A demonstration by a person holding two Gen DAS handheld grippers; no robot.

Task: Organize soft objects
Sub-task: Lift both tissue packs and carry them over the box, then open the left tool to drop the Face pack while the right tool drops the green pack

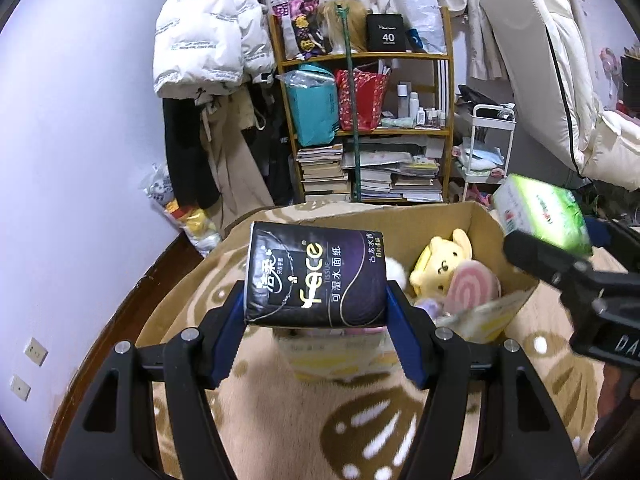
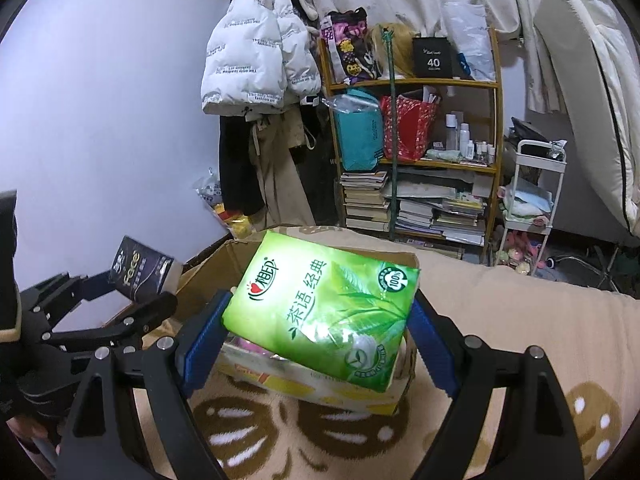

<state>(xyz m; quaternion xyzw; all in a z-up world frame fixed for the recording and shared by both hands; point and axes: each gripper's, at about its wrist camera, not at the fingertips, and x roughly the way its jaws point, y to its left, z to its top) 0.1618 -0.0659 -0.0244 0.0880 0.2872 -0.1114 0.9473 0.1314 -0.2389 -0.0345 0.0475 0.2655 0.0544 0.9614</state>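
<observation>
We have a tissue pack in each gripper and both are raised over the cardboard box, so we are partway through the tidying. Our left gripper is closed on the black tissue pack, its two blue pads pressed against the pack's short sides, and the pack hangs above the near-left part of the box. Our right gripper is clamped on the green tissue pack, tilted, with the pads on either side; it sits over the box opening, toward the right wall as the left camera shows it.

Already inside the box we can see a yellow plush dog and a pink-and-white swirl cushion lying against it, with something pale purple beneath that we cannot make out clearly. So at least two soft toys look sorted, and the box stands on the patterned blanket.

What is left, in our judgement, is to lower both packs into the box and let go. The box looks fairly full on the toy side, so we would expect the black pack to fit best in the free space at the left. We see no other loose soft things on the blanket near the box, though the views cover only part of it.
</observation>
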